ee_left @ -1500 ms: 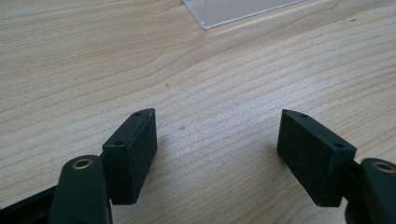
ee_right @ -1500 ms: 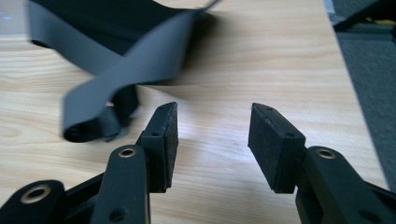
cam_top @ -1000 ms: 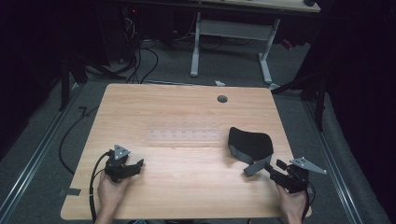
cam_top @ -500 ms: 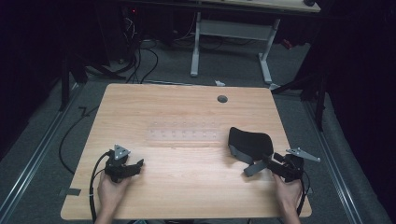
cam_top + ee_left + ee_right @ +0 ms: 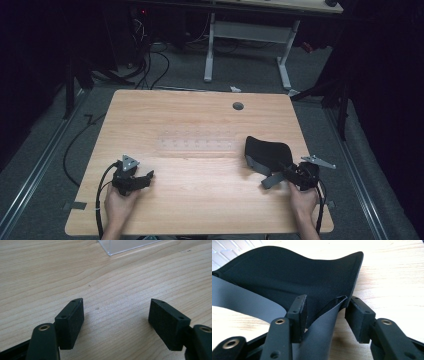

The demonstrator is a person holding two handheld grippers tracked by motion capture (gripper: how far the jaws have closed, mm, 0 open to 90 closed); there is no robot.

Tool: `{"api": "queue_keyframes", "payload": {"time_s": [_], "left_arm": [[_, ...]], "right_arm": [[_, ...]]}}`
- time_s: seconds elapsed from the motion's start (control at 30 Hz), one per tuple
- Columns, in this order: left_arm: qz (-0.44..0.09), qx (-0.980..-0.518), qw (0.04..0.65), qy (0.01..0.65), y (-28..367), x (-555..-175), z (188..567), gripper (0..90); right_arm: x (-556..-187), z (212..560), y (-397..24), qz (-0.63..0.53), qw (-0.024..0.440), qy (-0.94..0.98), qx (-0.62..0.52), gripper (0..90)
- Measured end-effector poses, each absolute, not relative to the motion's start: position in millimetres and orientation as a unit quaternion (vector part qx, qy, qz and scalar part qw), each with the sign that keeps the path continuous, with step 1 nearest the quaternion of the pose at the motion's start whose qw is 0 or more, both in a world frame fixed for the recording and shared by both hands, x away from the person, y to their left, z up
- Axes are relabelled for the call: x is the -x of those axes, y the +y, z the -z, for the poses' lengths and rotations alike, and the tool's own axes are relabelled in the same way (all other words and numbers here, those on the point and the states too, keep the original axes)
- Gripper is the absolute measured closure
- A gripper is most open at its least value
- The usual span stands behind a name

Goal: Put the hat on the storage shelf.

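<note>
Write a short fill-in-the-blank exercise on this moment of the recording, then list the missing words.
1. The right gripper has a fold of the black ____ between its jaws, which have just been closing.
2. The left gripper has ____ between its jaws.
3. Both grippers work over a ____ table.

Missing words: pad; nothing; wooden

From above, my right tongs (image 5: pixel 276 176) blur into the black pad (image 5: pixel 265 152) at 10 o'clock, so contact is unclear. My right view cuts the pad off at 9 o'clock; its folded corner hides the tabletop (image 5: pixel 392 272) beneath.
</note>
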State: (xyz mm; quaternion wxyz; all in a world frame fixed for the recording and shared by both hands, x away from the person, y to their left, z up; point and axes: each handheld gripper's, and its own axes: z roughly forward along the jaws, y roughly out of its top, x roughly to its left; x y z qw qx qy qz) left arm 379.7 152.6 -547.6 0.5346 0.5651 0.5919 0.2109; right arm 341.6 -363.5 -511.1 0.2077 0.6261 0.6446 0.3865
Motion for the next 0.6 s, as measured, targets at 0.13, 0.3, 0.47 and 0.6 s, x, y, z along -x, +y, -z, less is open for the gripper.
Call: {"api": "queue_keyframes", "payload": {"time_s": [0.13, 0.3, 0.47, 0.6], "left_arm": [[-0.211, -0.565, 0.535, 0.592, 152.6, -379.7, 547.6, 29.0], [-0.211, -0.565, 0.534, 0.592, 152.7, -379.6, 547.6, 29.0], [-0.211, -0.566, 0.534, 0.592, 152.8, -379.6, 547.6, 29.0], [-0.211, -0.566, 0.534, 0.592, 152.8, -379.6, 547.6, 28.9]], "right_arm": [[-344.7, 514.2, -363.4, -0.389, 0.204, 0.642, -0.629, 60.2], [-346.1, 515.6, -362.8, -0.393, 0.202, 0.646, -0.622, 70.1], [-345.6, 516.0, -362.5, -0.409, 0.198, 0.647, -0.613, 78.6], [-345.0, 515.0, -362.5, -0.424, 0.19, 0.64, -0.611, 83.1]]}}
